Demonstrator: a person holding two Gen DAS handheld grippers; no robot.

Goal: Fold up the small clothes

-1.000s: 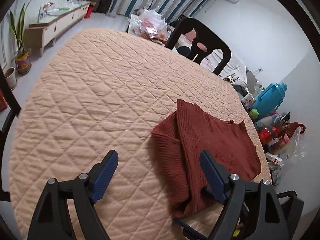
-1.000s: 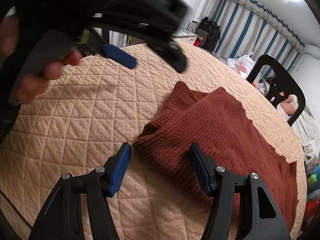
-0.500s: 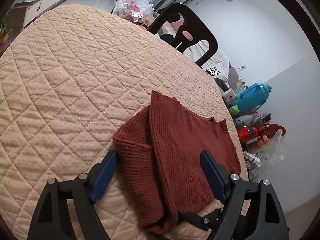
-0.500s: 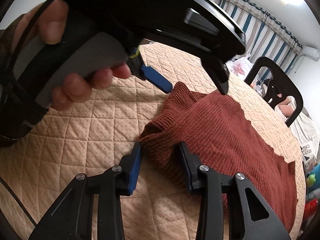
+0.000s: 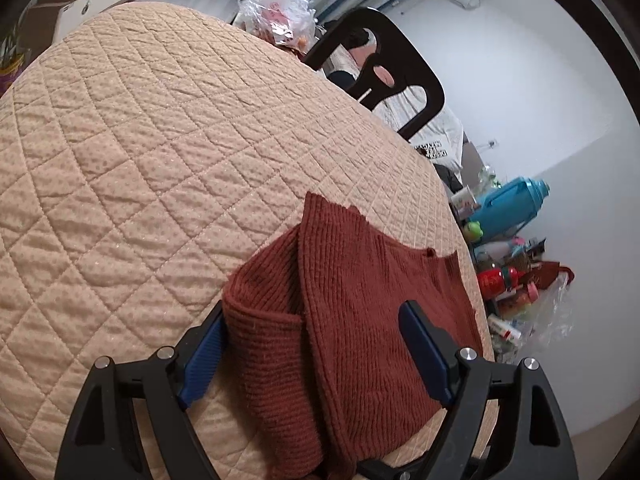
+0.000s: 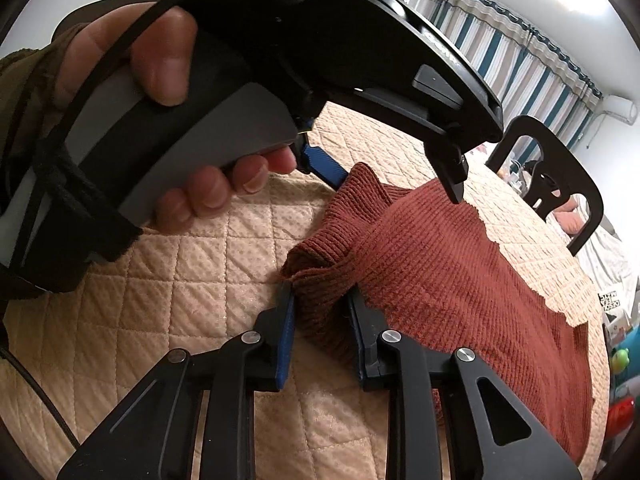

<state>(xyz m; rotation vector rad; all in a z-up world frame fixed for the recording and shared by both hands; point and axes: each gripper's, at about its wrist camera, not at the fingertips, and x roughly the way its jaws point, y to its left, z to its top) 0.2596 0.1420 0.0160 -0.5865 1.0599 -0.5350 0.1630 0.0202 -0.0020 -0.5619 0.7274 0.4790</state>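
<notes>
A round worktop point(image 5: 120, 152) under a quilted beige cover fills most of both views. On it, close to the edge that faces the cluttered floor, lies a rust-brown knitted garment point(image 5: 360, 312), partly folded: one ribbed part is doubled over the rest, and a thick rolled fold runs along the side towards the middle of the worktop.

A black chair point(image 5: 384, 64) stands at the far edge of the worktop, with a plastic bag point(image 5: 280, 12) of things beside it. Past the edge near the garment, a blue jug point(image 5: 516, 200) and assorted small clutter stand against the white wall.

The left gripper point(image 5: 316, 352) hangs over the garment with its jaws wide; its blue pads straddle the rolled fold and the doubled part, one pad just beside the fold's outer side, the other over the flat knit, neither pinching. In the right wrist view a hand point(image 6: 168, 120) is wrapped around that gripper's grey handle.

The right gripper point(image 6: 322, 320) is low at the near end of the rolled fold. Its jaws are closing, with the bunched knit between them and both pads already pressed against the cloth.
</notes>
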